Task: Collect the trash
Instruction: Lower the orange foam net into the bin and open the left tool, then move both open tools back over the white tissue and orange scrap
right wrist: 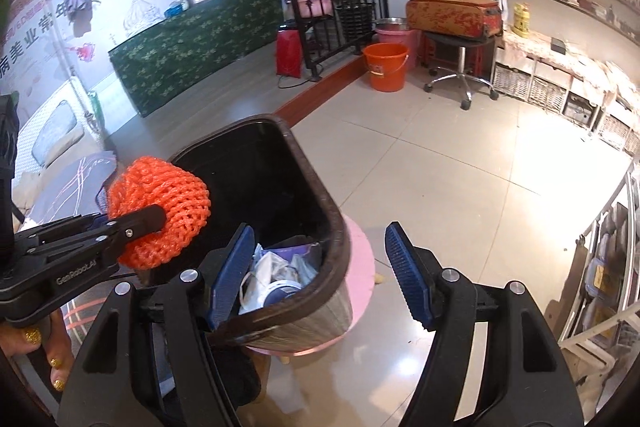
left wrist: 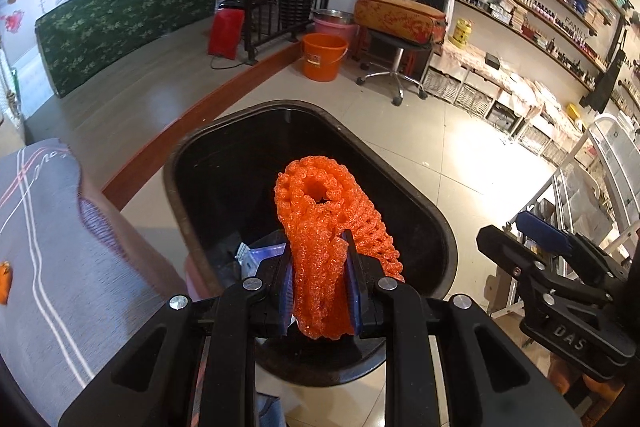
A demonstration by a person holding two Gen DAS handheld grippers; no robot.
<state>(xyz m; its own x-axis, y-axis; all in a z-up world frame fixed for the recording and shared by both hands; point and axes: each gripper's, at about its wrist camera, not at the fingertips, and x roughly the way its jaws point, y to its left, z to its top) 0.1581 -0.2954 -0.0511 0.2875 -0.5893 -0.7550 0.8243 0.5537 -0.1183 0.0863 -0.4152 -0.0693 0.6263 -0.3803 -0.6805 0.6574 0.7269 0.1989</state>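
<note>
The dark trash bin [left wrist: 192,163] sits on a pink stool [right wrist: 362,267] on the tiled floor [right wrist: 460,167], wrappers [right wrist: 276,279] piled inside. Above its opening, the left hand-held gripper [left wrist: 320,267] is clamped on the orange foam net [left wrist: 328,227]. The right hand-held gripper [right wrist: 320,267] hangs spread apart at the bin's near rim, gripping nothing.

— Where does your left hand-held gripper [left wrist: 318,281] sit?

— Above the bin [left wrist: 440,227], with the foam net [left wrist: 328,227] between its fingers, over the bin's opening.

— And your right hand-held gripper [right wrist: 320,279]?

— Just right of the left one; one finger over the bin's near corner, the other outside the rim.

— What's in the bin?

— Wrappers [right wrist: 276,275] at the bottom. The bin stands on a stool [right wrist: 360,267]; a bucket [right wrist: 386,67] and chair [right wrist: 460,67] lie behind.
</note>
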